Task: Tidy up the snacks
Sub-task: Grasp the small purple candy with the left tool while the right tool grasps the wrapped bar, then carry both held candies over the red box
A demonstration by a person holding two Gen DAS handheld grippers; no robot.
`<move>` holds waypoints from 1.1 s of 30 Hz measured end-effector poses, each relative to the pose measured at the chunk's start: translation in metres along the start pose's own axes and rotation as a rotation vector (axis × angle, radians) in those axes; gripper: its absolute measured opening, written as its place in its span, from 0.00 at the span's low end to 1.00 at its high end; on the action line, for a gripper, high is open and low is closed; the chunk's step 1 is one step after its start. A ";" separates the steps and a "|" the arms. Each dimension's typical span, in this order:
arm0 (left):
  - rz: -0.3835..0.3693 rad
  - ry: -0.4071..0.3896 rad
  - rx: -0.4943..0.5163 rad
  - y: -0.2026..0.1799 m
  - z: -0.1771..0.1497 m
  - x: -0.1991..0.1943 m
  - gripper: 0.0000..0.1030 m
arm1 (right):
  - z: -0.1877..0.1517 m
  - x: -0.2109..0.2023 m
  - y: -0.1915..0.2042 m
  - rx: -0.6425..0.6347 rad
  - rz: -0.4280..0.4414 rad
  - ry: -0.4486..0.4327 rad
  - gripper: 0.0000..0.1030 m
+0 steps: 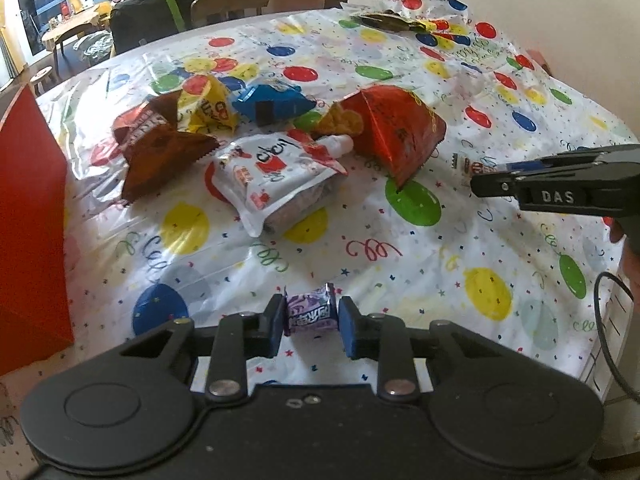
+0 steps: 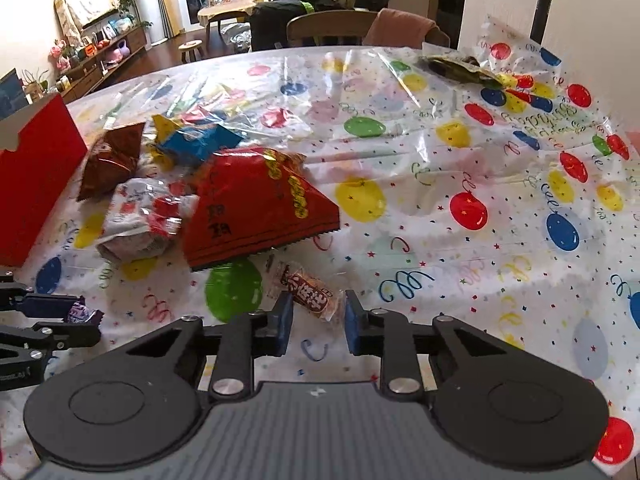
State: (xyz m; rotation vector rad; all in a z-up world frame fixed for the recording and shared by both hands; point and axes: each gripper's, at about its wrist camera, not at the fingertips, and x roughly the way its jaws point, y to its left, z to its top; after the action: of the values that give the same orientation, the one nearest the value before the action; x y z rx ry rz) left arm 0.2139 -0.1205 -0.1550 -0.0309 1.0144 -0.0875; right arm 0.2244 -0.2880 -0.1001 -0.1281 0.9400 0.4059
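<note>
My left gripper [image 1: 312, 326] is shut on a small purple candy [image 1: 310, 312], held just above the balloon-print tablecloth [image 1: 400, 272]; the right wrist view shows this gripper [image 2: 80, 320] at the far left with the purple candy [image 2: 85, 314] poking out. My right gripper [image 2: 318, 320] stands open with a red-brown candy [image 2: 310, 296] lying on the cloth at its fingertips. From the left wrist view, the right gripper [image 1: 488, 176] reaches in from the right, and that candy [image 1: 466, 166] lies just past its tips.
A pile of snacks lies mid-table: red chip bag [image 1: 396, 128], white pouch [image 1: 276, 176], brown bag [image 1: 160, 152], blue bag [image 1: 272, 100], yellow bag [image 1: 208, 108]. A red box [image 1: 32, 220] stands at the left. A dark wrapper [image 1: 384, 20] lies at the far edge, chairs [image 1: 240, 0] behind.
</note>
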 end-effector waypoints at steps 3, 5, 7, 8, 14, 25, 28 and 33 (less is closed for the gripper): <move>-0.006 -0.010 -0.009 0.004 0.001 -0.009 0.25 | 0.000 -0.013 0.010 0.000 0.012 -0.006 0.25; -0.006 -0.018 -0.015 0.007 0.001 -0.015 0.25 | 0.001 -0.022 0.019 -0.010 0.015 -0.013 0.25; -0.008 -0.032 -0.018 0.011 0.002 -0.023 0.25 | 0.003 -0.031 0.028 -0.014 0.023 -0.018 0.25; -0.008 -0.038 -0.020 0.013 0.002 -0.027 0.25 | 0.004 -0.036 0.033 -0.016 0.031 -0.023 0.25; -0.008 -0.064 -0.054 0.030 0.002 -0.052 0.25 | 0.013 -0.061 0.064 -0.032 0.068 -0.049 0.25; 0.012 -0.117 -0.119 0.069 0.000 -0.099 0.25 | 0.030 -0.087 0.131 -0.072 0.150 -0.096 0.25; 0.022 -0.140 -0.138 0.083 0.000 -0.112 0.25 | 0.035 -0.091 0.148 -0.082 0.177 -0.102 0.25; 0.051 -0.180 -0.168 0.108 -0.001 -0.131 0.25 | 0.044 -0.094 0.180 -0.108 0.222 -0.118 0.25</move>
State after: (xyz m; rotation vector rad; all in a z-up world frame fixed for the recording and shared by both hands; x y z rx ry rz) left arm 0.1507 -0.0018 -0.0522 -0.1633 0.8404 0.0463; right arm 0.1376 -0.1370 0.0136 -0.0974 0.8182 0.6631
